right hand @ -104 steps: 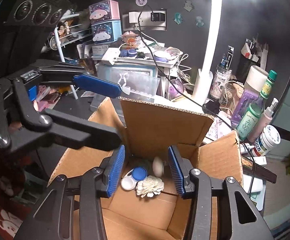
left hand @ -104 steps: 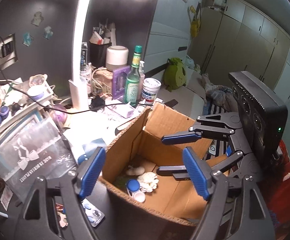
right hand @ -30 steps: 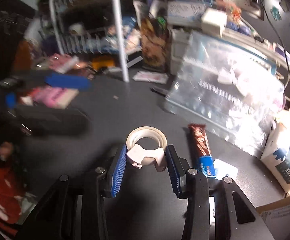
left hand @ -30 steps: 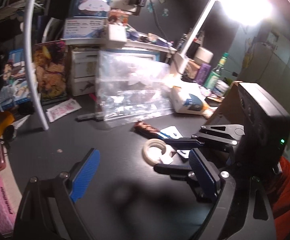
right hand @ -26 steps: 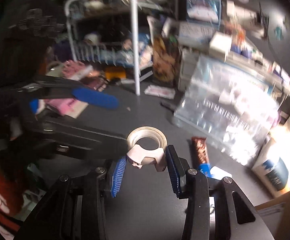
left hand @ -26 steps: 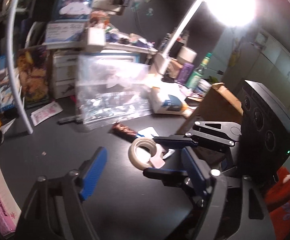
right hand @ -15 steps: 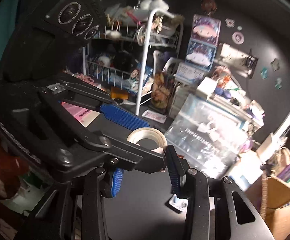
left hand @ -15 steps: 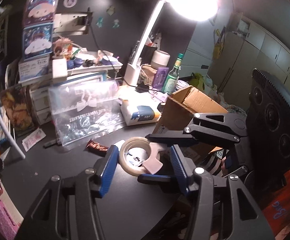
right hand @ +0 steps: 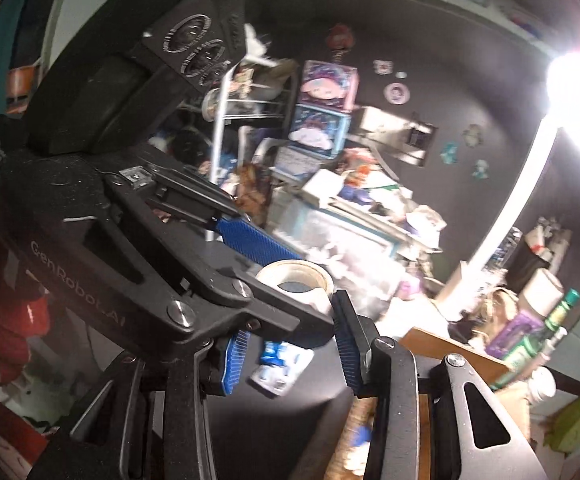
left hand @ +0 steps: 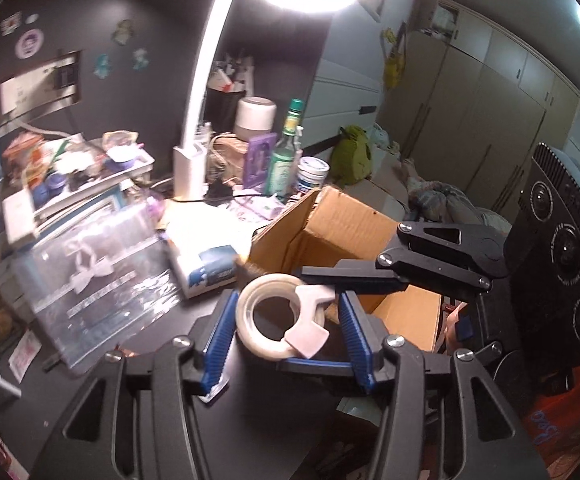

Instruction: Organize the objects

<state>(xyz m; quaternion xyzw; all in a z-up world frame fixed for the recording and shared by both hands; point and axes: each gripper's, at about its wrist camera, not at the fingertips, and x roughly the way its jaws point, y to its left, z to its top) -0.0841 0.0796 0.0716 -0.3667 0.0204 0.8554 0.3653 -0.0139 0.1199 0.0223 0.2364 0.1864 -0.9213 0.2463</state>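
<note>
The tape roll (left hand: 273,316) has risen off the dark desk (left hand: 281,412) toward the cardboard box (left hand: 342,224).

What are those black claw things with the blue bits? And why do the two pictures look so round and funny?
They are grabbing tools. A person holds one in each hand, and each has two fingers with blue rubber pads. A small wide-angle camera sits on each tool and looks out along its fingers, which bends the picture round.

One picture looks out from the left gripper, the other from the right gripper, so each also sees the other tool.

The right gripper pinches a tape roll with a pale holder on it. The left gripper's pads sit on either side of the roll, but I cannot tell if they are squeezing it.

Below is a dark desk. On it are an open cardboard box, a clear plastic bag, a green bottle and a bright white lamp.
</note>
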